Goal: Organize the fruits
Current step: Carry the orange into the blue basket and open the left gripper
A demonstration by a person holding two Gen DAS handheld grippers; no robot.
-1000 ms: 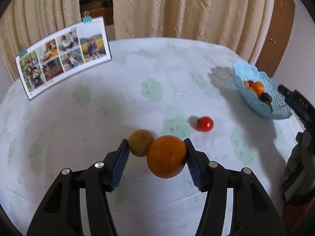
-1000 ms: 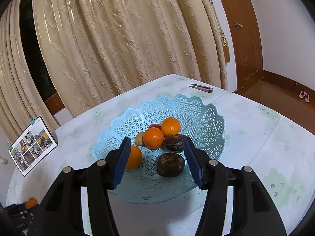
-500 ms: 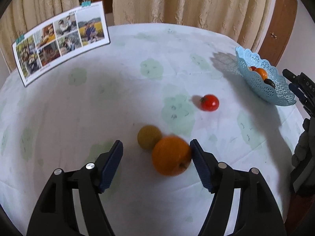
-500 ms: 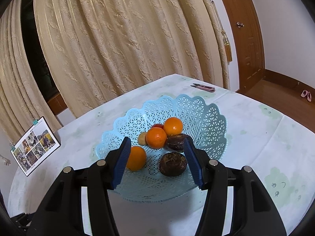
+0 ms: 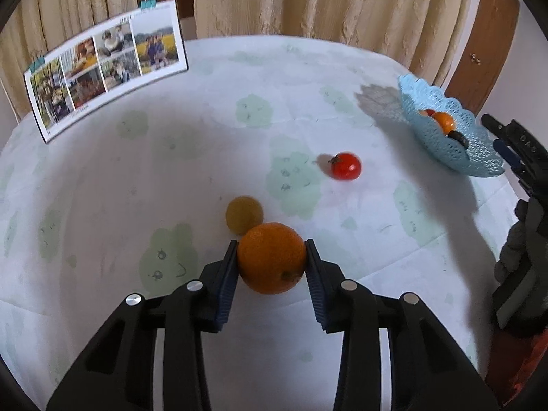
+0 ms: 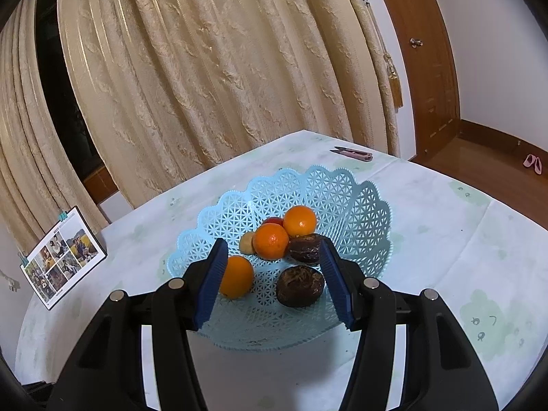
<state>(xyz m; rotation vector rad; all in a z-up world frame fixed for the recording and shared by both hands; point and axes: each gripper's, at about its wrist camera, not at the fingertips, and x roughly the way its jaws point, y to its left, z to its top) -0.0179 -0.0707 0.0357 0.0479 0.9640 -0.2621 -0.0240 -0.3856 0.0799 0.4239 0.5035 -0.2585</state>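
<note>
In the left wrist view my left gripper (image 5: pixel 271 257) is shut on a large orange (image 5: pixel 271 257), held just above the tablecloth. A small yellow-brown fruit (image 5: pixel 244 214) lies right behind it, and a red tomato (image 5: pixel 346 166) lies further right. The blue lattice basket (image 5: pixel 455 144) stands at the right edge of the table. In the right wrist view my right gripper (image 6: pixel 272 275) is open and empty, hovering at the near rim of the basket (image 6: pixel 356 205), which holds oranges (image 6: pixel 271 240), dark brown fruits (image 6: pixel 300 286) and a small yellow one.
A photo calendar (image 5: pixel 102 75) stands at the table's far left. Small scissors (image 6: pixel 352 153) lie behind the basket. Curtains hang behind the table, a wooden door at right. The right gripper's body (image 5: pixel 524 157) shows at the left view's right edge.
My left gripper opened and drew back from the two fruits, then closed on the orange alone; the yellow-brown fruit stayed on the cloth. The right gripper rose slightly over the basket.
</note>
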